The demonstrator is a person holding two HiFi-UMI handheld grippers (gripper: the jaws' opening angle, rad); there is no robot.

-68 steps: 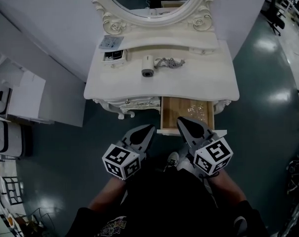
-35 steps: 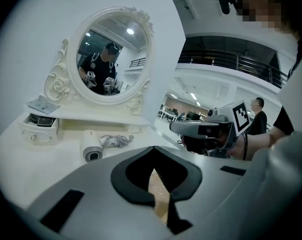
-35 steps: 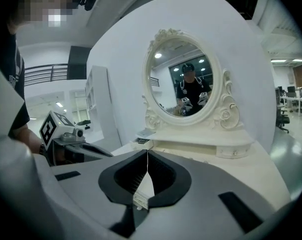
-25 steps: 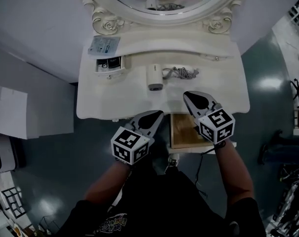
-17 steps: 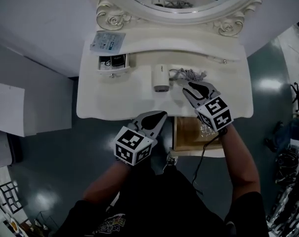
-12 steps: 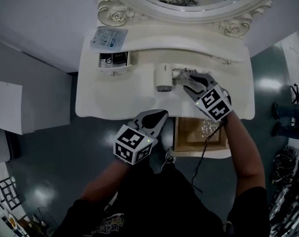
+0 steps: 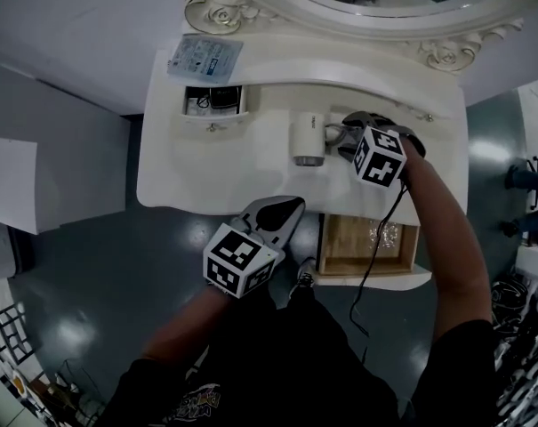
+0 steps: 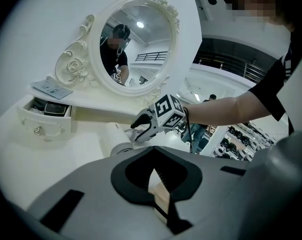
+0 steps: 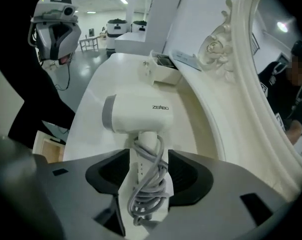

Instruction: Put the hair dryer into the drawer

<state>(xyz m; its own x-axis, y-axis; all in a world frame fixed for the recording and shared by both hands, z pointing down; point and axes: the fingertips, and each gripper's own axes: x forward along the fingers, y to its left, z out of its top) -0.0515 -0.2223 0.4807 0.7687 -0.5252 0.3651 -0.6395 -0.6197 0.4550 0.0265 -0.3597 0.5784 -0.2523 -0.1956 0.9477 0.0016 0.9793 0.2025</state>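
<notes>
I see hair dryer (image 9: 136,115) white, grey rim + cord; table (image 7: 215,176) cream; drawer (image 7: 344,247), 5 o'clock of dryer, pale wood inside.

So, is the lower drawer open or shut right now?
Open: the lower drawer sticks out past the dressing table's front edge, with its wooden inside showing from above.

I read the hair dryer (image 9: 136,116) as smooth white plastic with a satin sheen, its cord (image 9: 150,184) grey and rubbery. The dressing table (image 7: 206,181) top is glossy cream paint. The drawer (image 7: 344,243) inside looks like bare light wood. The floor (image 7: 100,274) is dark, polished, reflective.
</notes>
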